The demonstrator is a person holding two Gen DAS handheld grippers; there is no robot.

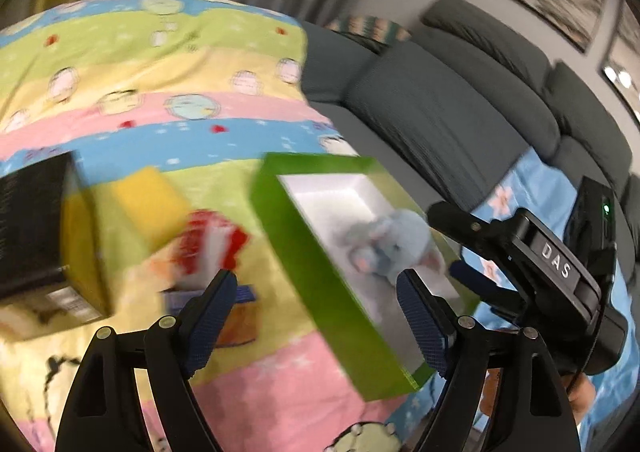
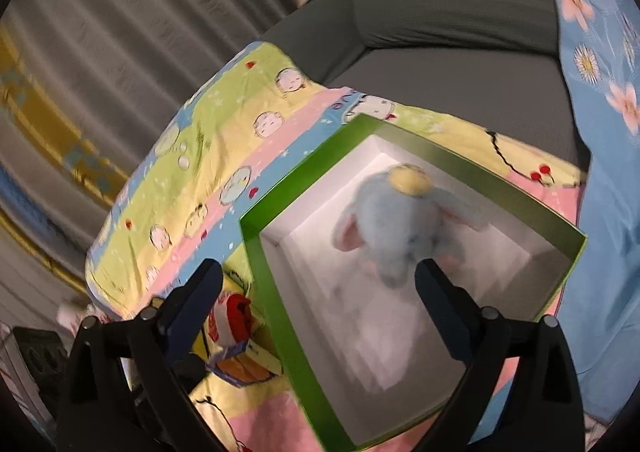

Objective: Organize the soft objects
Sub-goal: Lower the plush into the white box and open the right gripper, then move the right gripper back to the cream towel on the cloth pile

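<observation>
- Both views were motion-blurred; fine detail was hard to read.
- Left gripper (image 1: 316, 306) was open, jaws spread wide with nothing between them, hovering above the near long wall of the green box (image 1: 304, 252).
- Right gripper (image 2: 318, 296) was also open and empty, held over the green box (image 2: 256, 252) and looking down into its white interior.
- In the left wrist view the right gripper (image 1: 480, 272) appeared at the right edge, a black body marked "DAS", just beside the box's far side; its jaws were not clear from there.
- Blue plush elephant (image 2: 400, 228) lay inside the box, on the white floor towards the far end, with a yellow patch at its top and pink inner ears. Same toy (image 1: 390, 248) showed in the left view, inside the box, not touched by either gripper.
- Box had no lid on and sat on a striped cartoon-print blanket (image 1: 160, 123) in pink, blue, yellow and green.
- Red and white soft toy (image 1: 212, 248) lay on the blanket left of the box, outside it, near the left gripper's left finger; too blurred to tell what it was. It also showed in the right view (image 2: 236, 316) beside the box's left wall.
- Yellow block (image 1: 148, 203) sat further left, next to a black box (image 1: 36, 228).
- Grey sofa (image 1: 440, 119) stood behind, with a blue floral cloth (image 2: 600, 171) to the right of the box.
</observation>
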